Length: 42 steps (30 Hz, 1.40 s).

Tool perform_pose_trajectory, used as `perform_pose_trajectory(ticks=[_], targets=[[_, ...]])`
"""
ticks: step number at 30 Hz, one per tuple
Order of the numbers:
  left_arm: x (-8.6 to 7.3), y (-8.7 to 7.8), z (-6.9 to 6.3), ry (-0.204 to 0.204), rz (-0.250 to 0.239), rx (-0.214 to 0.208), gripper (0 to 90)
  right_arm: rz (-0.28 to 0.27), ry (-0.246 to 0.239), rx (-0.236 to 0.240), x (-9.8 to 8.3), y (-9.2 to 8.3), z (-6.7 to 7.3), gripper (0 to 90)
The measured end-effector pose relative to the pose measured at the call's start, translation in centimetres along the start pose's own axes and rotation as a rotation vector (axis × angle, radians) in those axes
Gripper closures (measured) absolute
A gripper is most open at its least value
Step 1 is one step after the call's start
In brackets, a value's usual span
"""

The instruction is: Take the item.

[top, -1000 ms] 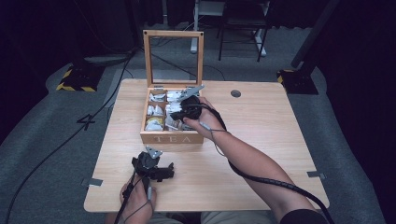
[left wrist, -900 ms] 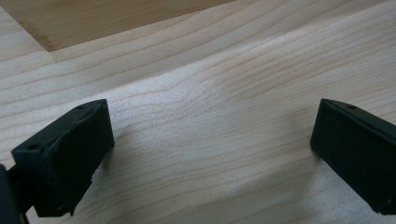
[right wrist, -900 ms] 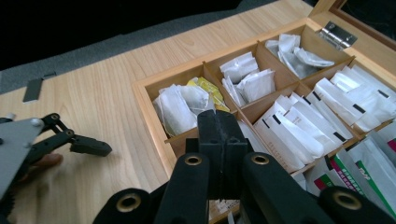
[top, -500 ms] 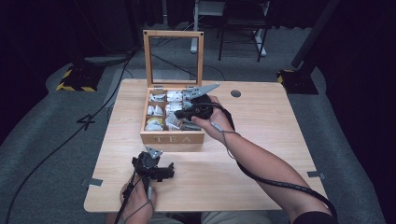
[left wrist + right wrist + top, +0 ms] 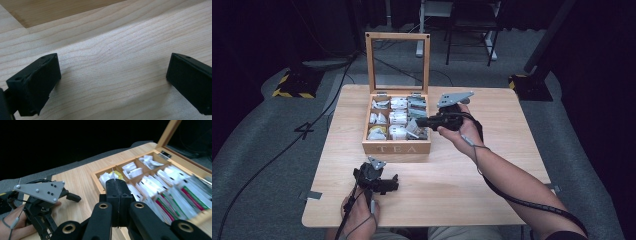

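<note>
An open wooden tea box (image 5: 396, 147) marked TEA stands at the table's middle, its glass lid (image 5: 397, 62) upright. Its compartments hold several white and green tea sachets (image 5: 175, 195). My right gripper (image 5: 419, 121) hovers over the box's right front corner, pointing left. Its jaws are shut on a thin white tea bag paper (image 5: 113, 175), of which a small corner pokes out above the tips. My left gripper (image 5: 393, 184) rests on the table near the front edge, jaws wide open (image 5: 112, 82) over bare wood.
The wooden table (image 5: 492, 190) has bare surface to the right of and in front of the box. A small dark round spot (image 5: 464, 100) sits at the back right. Cables and a chair (image 5: 472, 25) are on the floor beyond.
My right gripper has drawn back to the right, from above the box's middle to its right front corner, and turned more level. The left gripper has stayed put.
</note>
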<state>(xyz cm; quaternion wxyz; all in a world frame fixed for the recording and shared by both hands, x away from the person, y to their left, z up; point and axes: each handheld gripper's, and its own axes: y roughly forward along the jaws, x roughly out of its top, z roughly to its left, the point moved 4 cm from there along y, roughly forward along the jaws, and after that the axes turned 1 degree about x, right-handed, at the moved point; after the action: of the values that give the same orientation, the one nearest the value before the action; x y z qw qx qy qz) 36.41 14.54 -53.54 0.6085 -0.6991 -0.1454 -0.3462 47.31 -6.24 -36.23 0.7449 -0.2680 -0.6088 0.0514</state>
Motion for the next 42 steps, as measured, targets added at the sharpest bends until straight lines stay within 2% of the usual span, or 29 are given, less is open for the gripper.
perform_pose_trajectory(ticks=[3, 4, 5, 7, 9, 10, 21, 28, 30, 33, 38, 42], targets=[[0.0, 0.0, 0.0, 0.000, 0.000, 0.000, 0.0, -0.021, 0.014, -0.024, -0.4, -2.0, -0.7, 90.0], [0.0, 0.0, 0.0, 0.000, 0.000, 0.000, 0.0, -0.021, 0.014, -0.024, -0.4, -2.0, -0.7, 90.0], [0.0, 0.0, 0.0, 0.000, 0.000, -0.001, 0.0, -0.030, 0.022, -0.034, -0.6, -3.1, -1.0, 90.0], [0.0, 0.0, 0.0, 0.000, 0.000, 0.000, 0.0, -0.032, 0.022, -0.041, -0.8, -3.6, -1.1, 90.0], [0.0, 0.0, 0.0, 0.000, 0.000, 0.000, 0.0, -0.029, 0.023, -0.061, -1.1, -4.5, -1.4, 90.0], [0.0, 0.0, 0.0, 0.000, 0.000, 0.000, 0.0, -0.022, 0.013, -0.086, -1.5, -5.4, -1.5, 90.0], [0.0, 0.0, 0.0, -0.003, 0.001, 0.008, 0.0, -0.040, 0.010, -0.129, -2.6, -9.1, -1.7, 90.0], [0.0, 0.0, 0.0, -0.003, 0.000, 0.007, 0.0, -0.038, 0.022, -0.174, -3.8, -11.7, -2.4, 90.0], [0.0, 0.0, 0.0, -0.003, 0.000, 0.008, 0.0, -0.023, 0.027, -0.204, -4.9, -12.7, -2.9, 90.0], [0.0, 0.0, 0.0, -0.003, 0.001, 0.008, 0.0, -0.020, 0.034, -0.229, -5.8, -13.4, -3.4, 90.0], [0.0, 0.0, 0.0, -0.003, 0.001, 0.008, 0.0, -0.017, 0.072, -0.290, -8.0, -15.0, -5.0, 90.0], [0.0, 0.0, 0.0, -0.003, 0.001, 0.008, 0.0, 0.009, 0.099, -0.328, -9.8, -16.1, -6.1, 90.0]])
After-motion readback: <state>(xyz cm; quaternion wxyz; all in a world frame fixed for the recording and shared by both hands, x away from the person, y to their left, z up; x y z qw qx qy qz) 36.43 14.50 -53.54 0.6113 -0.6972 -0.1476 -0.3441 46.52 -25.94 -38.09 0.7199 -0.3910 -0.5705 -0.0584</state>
